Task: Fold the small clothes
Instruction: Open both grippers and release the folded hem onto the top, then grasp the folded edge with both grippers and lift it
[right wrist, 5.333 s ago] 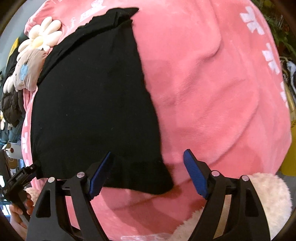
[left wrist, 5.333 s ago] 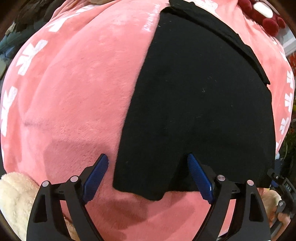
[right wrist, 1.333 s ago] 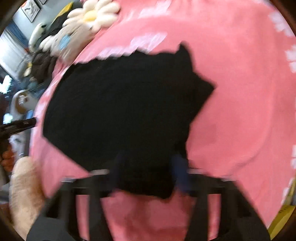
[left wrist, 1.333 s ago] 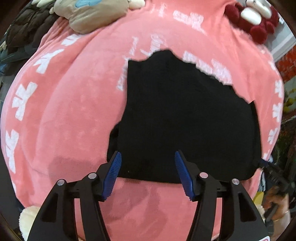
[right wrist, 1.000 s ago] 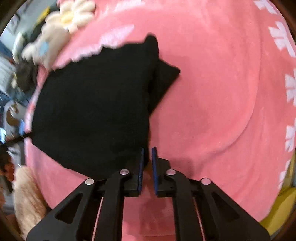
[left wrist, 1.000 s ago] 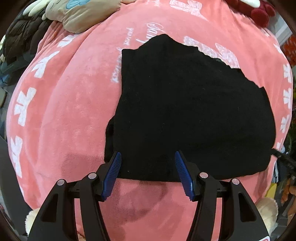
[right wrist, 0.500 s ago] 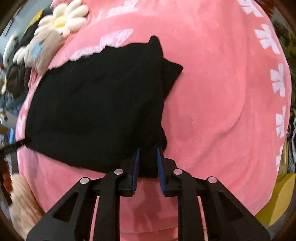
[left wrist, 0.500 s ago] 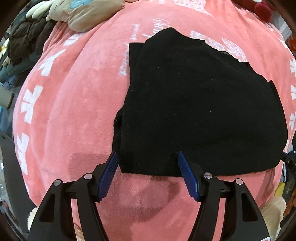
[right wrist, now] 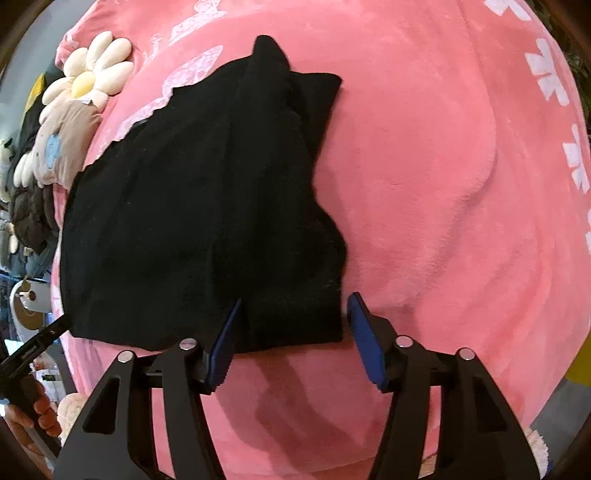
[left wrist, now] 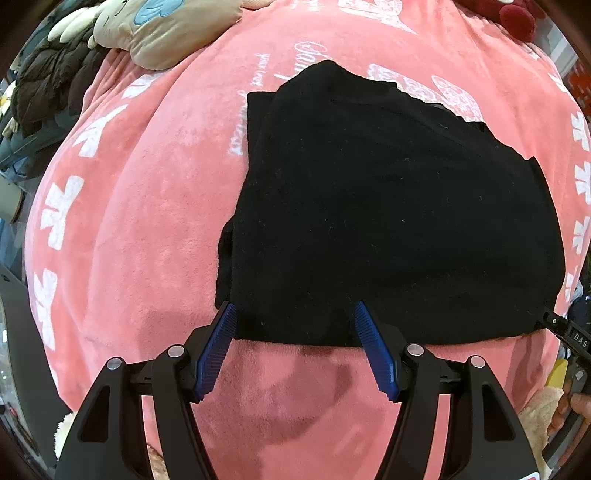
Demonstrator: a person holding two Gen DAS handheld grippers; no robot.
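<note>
A small black garment [left wrist: 388,206] lies folded over on a pink plush blanket [left wrist: 140,229]. It also shows in the right wrist view [right wrist: 199,206], with a doubled strip along its right side. My left gripper [left wrist: 295,332] is open and empty, its blue pads astride the garment's near left edge. My right gripper [right wrist: 293,325] is open and empty, its pads astride the garment's near right corner.
A beige plush pillow [left wrist: 166,26] and a dark jacket [left wrist: 55,74] lie at the blanket's far left. A flower-shaped cushion [right wrist: 88,77] lies beyond the garment. The other gripper's tip [left wrist: 565,332] shows at the right edge. A fluffy cream item [right wrist: 74,406] sits below the blanket.
My right gripper, shut on the garment's corner a second ago, has opened and let it go. The garment's far part now lies folded toward me. My left gripper stayed open.
</note>
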